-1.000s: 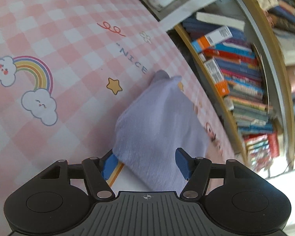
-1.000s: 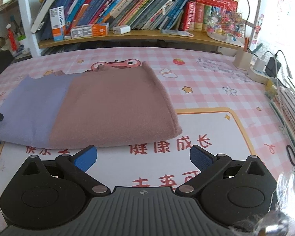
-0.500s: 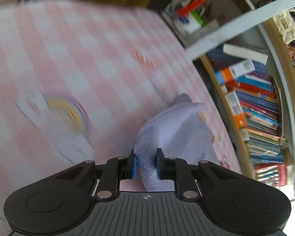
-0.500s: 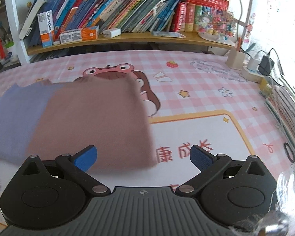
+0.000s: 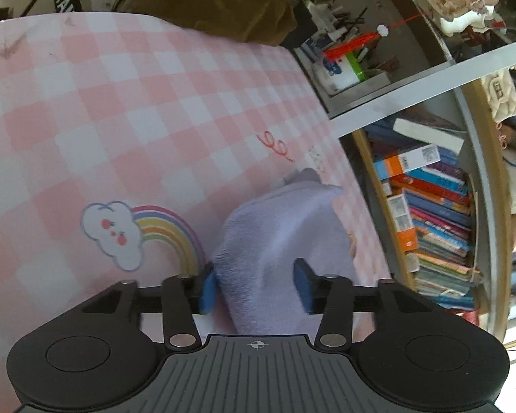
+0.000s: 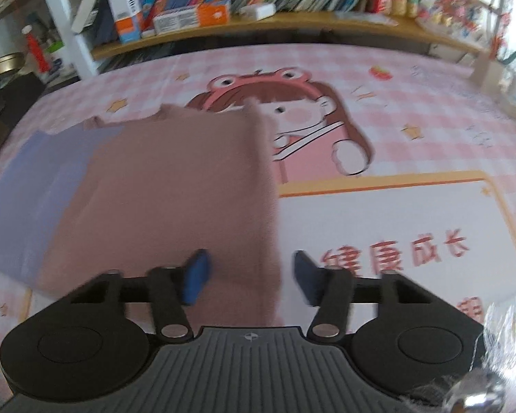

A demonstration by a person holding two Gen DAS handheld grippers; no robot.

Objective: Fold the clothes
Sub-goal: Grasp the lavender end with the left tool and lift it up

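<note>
A folded garment, lilac at one end and dusty pink at the other, lies on the pink checked table mat. In the left wrist view its lilac end bunches up between the blue pads of my left gripper, whose jaws stand apart around the cloth. In the right wrist view the pink part fills the left middle, with the lilac part further left. My right gripper is half open, its jaws straddling the pink cloth's right front edge.
A bookshelf full of books runs along the table's far edge. A pen holder and cables stand at the far right. A brown cloth heap lies past the table's end. The mat shows cartoon prints.
My left gripper was shut on the lilac end half a second ago and now its jaws are apart. My right gripper has moved left over the pink edge and narrowed. The garment slid left.
</note>
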